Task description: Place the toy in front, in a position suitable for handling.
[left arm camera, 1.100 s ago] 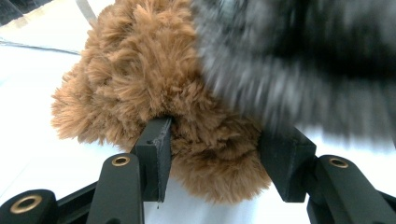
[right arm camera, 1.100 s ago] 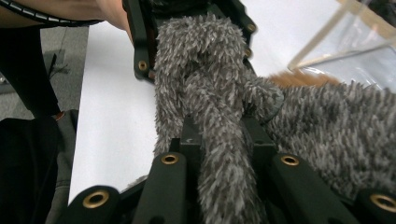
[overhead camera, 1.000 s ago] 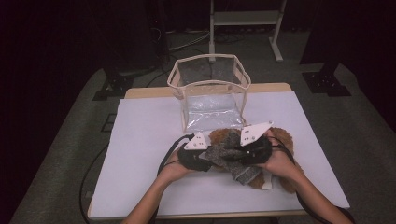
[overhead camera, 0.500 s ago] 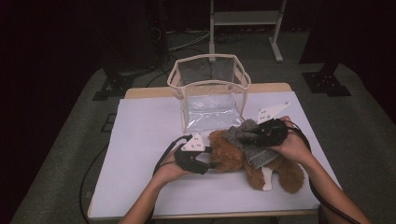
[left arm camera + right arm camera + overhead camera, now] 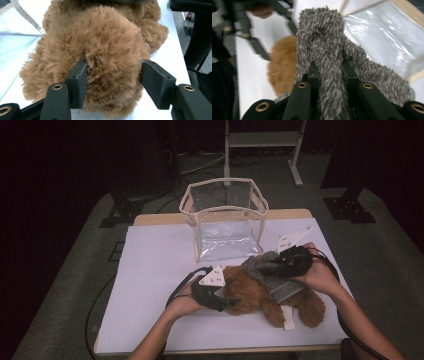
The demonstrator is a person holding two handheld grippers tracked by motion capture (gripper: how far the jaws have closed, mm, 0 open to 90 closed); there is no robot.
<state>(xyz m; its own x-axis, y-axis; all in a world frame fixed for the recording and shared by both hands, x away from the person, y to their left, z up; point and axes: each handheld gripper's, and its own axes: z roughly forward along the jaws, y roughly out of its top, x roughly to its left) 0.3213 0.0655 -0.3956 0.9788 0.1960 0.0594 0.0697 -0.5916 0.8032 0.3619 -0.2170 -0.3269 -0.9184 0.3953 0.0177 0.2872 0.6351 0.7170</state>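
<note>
My left jaws (image 5: 112,82) loosely straddle the teddy bear (image 5: 252,292) to steady it on the bench (image 5: 150,270), having just widened, while my right jaws (image 5: 329,75) pinch its grey knitted garment (image 5: 322,45) tight to pull it off.

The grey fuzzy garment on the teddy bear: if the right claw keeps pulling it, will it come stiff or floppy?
Probably floppy: the grey garment bunches and folds where the right claw pinches it. It looks light and stretchy, draping over the teddy bear. The bear is soft, so it may drag along unless the left claw steadies it.
</note>
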